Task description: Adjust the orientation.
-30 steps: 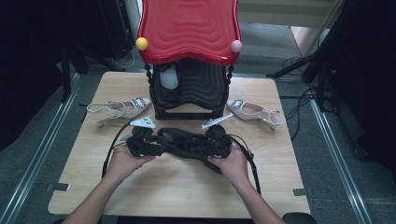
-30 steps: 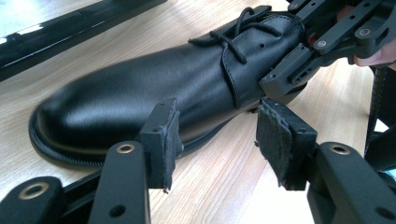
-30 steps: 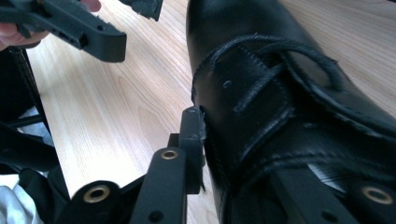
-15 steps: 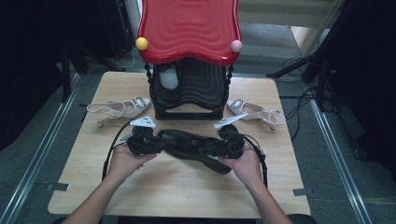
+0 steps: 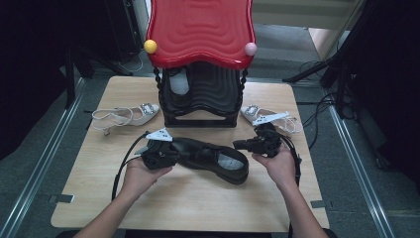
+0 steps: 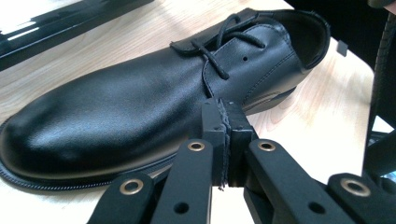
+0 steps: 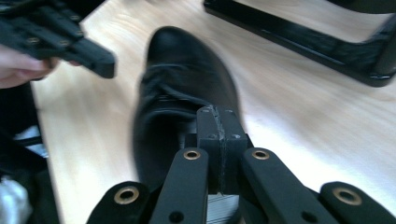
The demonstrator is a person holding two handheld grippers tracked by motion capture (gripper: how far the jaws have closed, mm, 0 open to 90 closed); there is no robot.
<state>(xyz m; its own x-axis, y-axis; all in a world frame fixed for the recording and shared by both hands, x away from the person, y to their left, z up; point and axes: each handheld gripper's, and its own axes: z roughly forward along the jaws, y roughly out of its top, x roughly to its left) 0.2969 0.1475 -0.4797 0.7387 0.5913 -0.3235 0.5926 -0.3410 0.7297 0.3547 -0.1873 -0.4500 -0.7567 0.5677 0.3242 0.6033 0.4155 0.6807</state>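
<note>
The wooden table (image 5: 198,203) carries a black tiered shoe rack (image 5: 200,96) with a glossy red wavy top (image 5: 200,29) at its far edge, and the rack's open lower shelf looks empty apart from a pale object tucked on an upper tier that is too small to identify. A black leather lace-up shoe (image 5: 210,157) lies flat on the table in front of the rack, between the two hands, toe toward the left gripper (image 5: 157,151) and heel opening toward the right gripper (image 5: 255,144). Two silver heeled sandals rest on the table, one to the left of the rack (image 5: 126,115) and one to the right (image 5: 270,118). In the left gripper view the jaws are pressed together just beside the shoe's (image 6: 140,102) side, gripping nothing; in the right gripper view the jaws are likewise clamped together on nothing, above the heel end of the shoe (image 7: 182,93). Both jaw pairs have just been closing, with nothing between them. Judging by this, the shoe is set down and let go but not yet on the rack, and the sandals remain unshelved.
</note>
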